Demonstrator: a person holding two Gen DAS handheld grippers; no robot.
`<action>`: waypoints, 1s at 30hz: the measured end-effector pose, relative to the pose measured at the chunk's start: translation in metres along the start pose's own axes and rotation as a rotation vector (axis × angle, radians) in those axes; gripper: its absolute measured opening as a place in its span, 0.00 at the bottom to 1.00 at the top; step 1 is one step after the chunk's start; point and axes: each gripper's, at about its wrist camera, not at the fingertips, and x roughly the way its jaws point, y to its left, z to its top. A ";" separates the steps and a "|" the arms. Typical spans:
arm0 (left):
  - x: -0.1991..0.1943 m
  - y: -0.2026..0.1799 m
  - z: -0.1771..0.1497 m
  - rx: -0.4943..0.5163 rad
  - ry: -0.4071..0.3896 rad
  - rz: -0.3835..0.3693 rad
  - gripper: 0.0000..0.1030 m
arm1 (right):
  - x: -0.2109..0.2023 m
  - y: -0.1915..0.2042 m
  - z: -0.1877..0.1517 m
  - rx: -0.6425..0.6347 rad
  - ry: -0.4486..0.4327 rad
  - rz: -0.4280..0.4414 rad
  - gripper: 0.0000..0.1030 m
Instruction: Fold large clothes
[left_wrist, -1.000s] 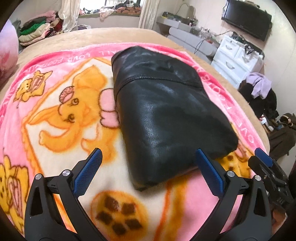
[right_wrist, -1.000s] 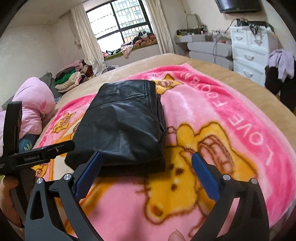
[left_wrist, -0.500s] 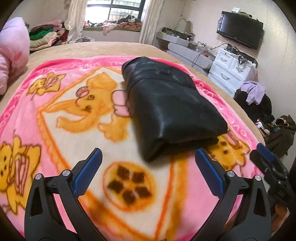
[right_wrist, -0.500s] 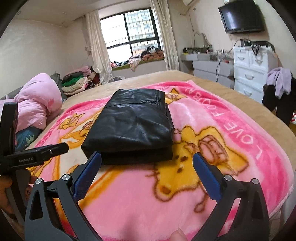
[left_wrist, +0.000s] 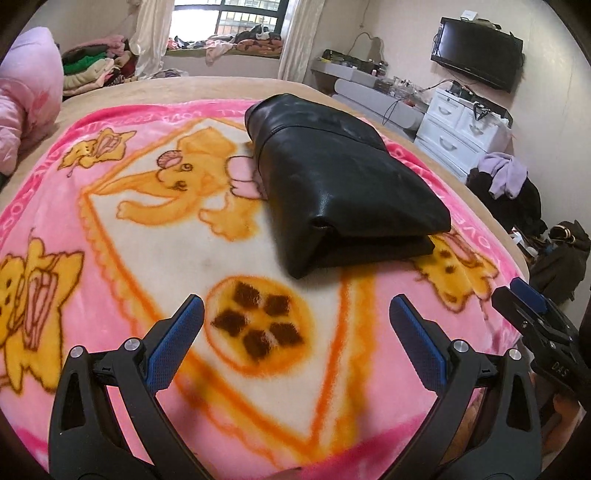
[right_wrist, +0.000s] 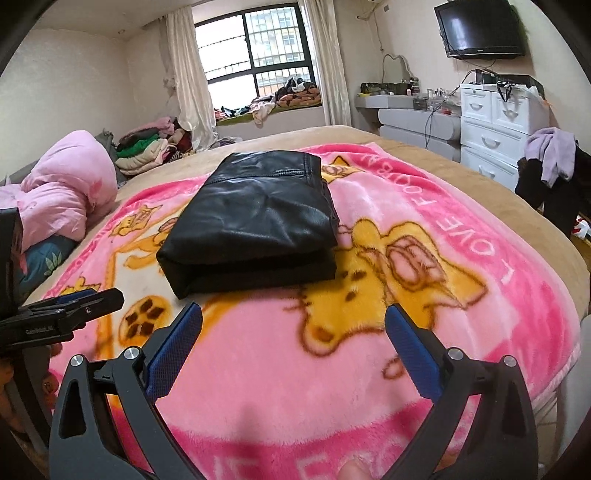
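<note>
Both views suggest the fold is finished, so the best move is to keep clear and not snag the bundle. Left wrist view: the left gripper (left_wrist: 295, 325) has its jaws spread, released and empty; the folded black garment (left_wrist: 343, 184) lies ahead of them on the pink blanket (left_wrist: 110, 229), apart. Right wrist view: the right gripper (right_wrist: 293, 332) also gapes empty, garment ahead and slightly left.

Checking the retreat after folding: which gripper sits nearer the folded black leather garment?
Left, slightly. The left gripper faces the folded black leather garment's near left corner; the right gripper sits back off its near right edge. Both open, neither touching.
</note>
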 end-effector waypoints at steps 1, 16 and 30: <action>0.000 0.000 -0.001 0.001 0.000 0.001 0.92 | 0.000 0.001 0.000 -0.003 0.001 -0.004 0.96; -0.001 0.006 -0.002 0.000 0.000 0.031 0.92 | 0.004 0.011 -0.002 -0.038 0.026 -0.016 0.96; -0.004 0.007 -0.002 -0.006 0.005 0.032 0.92 | 0.003 0.010 0.000 -0.032 0.028 -0.008 0.96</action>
